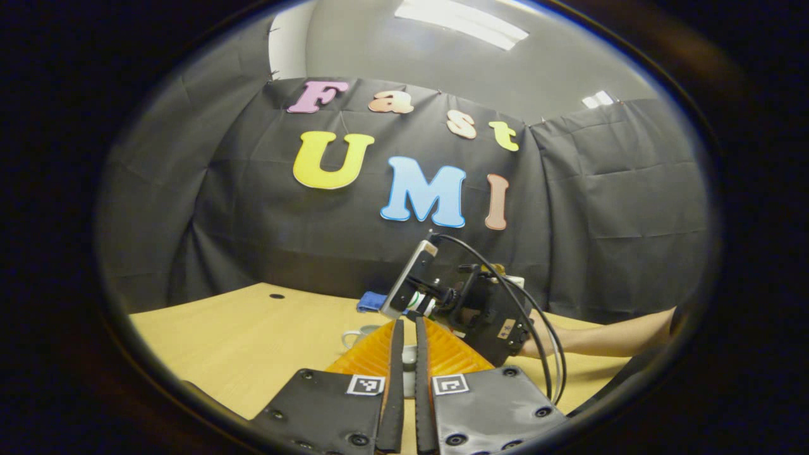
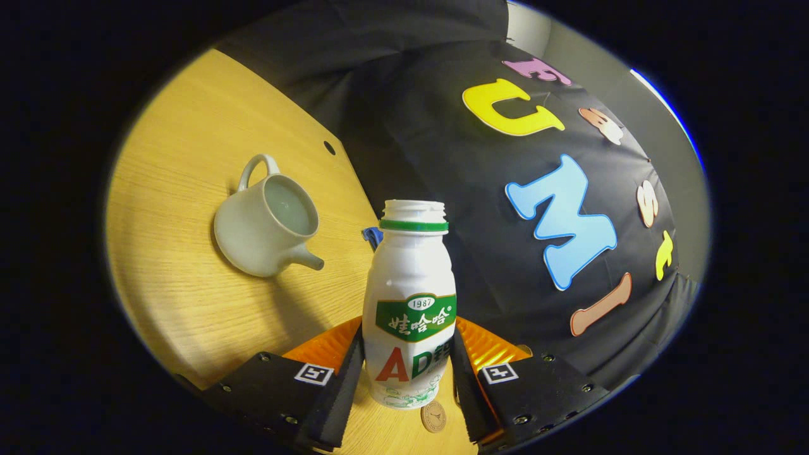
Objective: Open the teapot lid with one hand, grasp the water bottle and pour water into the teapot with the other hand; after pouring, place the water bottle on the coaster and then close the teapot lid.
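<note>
My right gripper (image 2: 409, 341) is shut on a white water bottle (image 2: 411, 284) with a green label and no cap. The whole right gripper view is tilted. To the bottle's left, a pale teapot (image 2: 268, 221) stands on the wooden table with no lid and with water inside. A small round brown coaster (image 2: 433, 417) lies below the bottle's base. In the left gripper view, my left gripper (image 1: 409, 323) is nearly closed, with a pale piece of the teapot lid (image 1: 409, 365) between its fingers. The teapot's handle (image 1: 351, 338) peeks out to their left.
The right gripper's body (image 1: 471, 306), with its cable and a person's forearm (image 1: 607, 341), is just beyond my left fingers. A blue object (image 1: 373, 302) lies at the table's far edge by the black cloth wall. The wooden table (image 2: 177, 189) has a small hole (image 2: 329, 148).
</note>
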